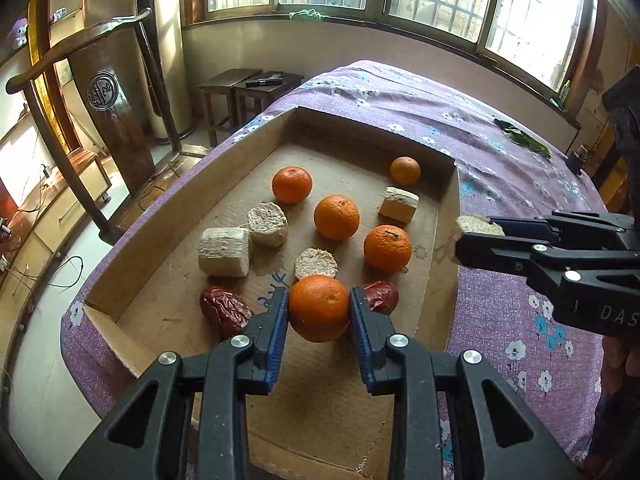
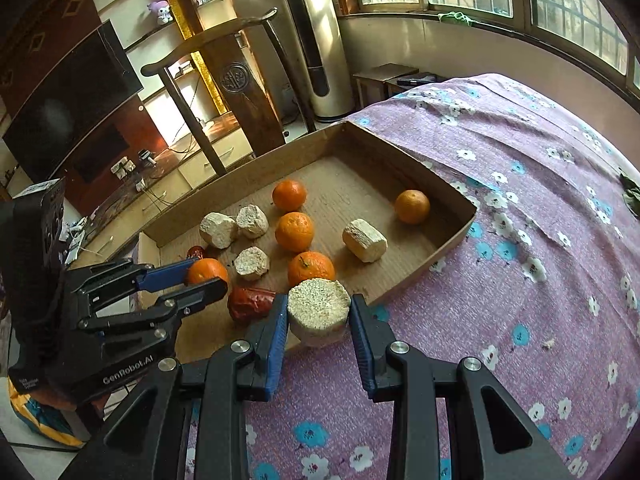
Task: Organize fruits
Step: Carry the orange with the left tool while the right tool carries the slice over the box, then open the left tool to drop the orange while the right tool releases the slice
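While both grippers hold something, the sorting seems to be at the carrying step: each piece next needs a clear spot among its own kind. The left gripper (image 1: 319,308) pinches an orange (image 1: 319,307) above the tray's near end; the right gripper (image 2: 319,314) clamps a pale chunk (image 2: 319,308) over the cardboard tray's (image 2: 452,236) right edge.

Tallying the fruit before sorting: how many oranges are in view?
5. One is in the left gripper; four lie in the cardboard tray: far left, middle, right, far corner. None seems hidden.
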Motion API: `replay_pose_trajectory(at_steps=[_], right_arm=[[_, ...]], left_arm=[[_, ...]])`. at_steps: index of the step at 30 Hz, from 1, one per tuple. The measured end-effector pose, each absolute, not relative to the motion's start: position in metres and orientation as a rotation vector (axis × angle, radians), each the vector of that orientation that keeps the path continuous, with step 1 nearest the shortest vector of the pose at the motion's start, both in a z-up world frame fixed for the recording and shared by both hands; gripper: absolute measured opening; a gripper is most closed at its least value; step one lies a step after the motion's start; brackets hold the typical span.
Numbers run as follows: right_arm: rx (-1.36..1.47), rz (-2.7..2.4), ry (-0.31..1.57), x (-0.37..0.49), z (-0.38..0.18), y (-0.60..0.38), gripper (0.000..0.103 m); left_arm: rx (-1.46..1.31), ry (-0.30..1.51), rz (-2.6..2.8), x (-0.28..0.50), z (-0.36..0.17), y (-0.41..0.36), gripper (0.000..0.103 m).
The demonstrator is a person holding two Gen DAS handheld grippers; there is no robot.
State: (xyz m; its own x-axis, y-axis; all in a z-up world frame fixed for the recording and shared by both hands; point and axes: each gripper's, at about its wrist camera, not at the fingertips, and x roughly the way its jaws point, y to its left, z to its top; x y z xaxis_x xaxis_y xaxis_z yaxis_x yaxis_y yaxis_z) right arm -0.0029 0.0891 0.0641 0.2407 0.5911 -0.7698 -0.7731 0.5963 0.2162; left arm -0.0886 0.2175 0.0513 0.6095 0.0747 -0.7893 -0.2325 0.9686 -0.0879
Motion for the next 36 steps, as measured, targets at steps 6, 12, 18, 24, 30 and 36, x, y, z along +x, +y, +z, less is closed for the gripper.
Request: replay_pose_trajectory(at_steps=[6,12,18,24,30,36], right_arm=[[-0.259,0.932,0.943,0.007,0.056,0.105,0.034],[-0.253,0.892,0.934,0.016,0.051,0.108,0.034],[-0.247,0.869,0.948,0.022,0.039,0.113,0.034],[-0.215,0.874,0.951,0.022,0.036,0.108,0.037],[-0.196,0.884,0.919,0.01,0.042,0.105,0.057],[-0.184,0.869,0.867,0.0,0.055,0.093,0.063]], left_arm=[[-0.176,0.889,0.201,-0.087,0.049,0.217,0.03],[-0.174,0.887,0.219,-0.087,0.044,0.219,0.03],[-0.169,0.881,0.238,-0.087,0.043,0.22,0.03],[-0.173,0.882,0.272,-0.086,0.04,0.221,0.032],[-0.161,0.849,0.303,-0.091,0.041,0.219,0.065],[-0.153,0.812,0.34,-0.097,0.048,0.219,0.072]])
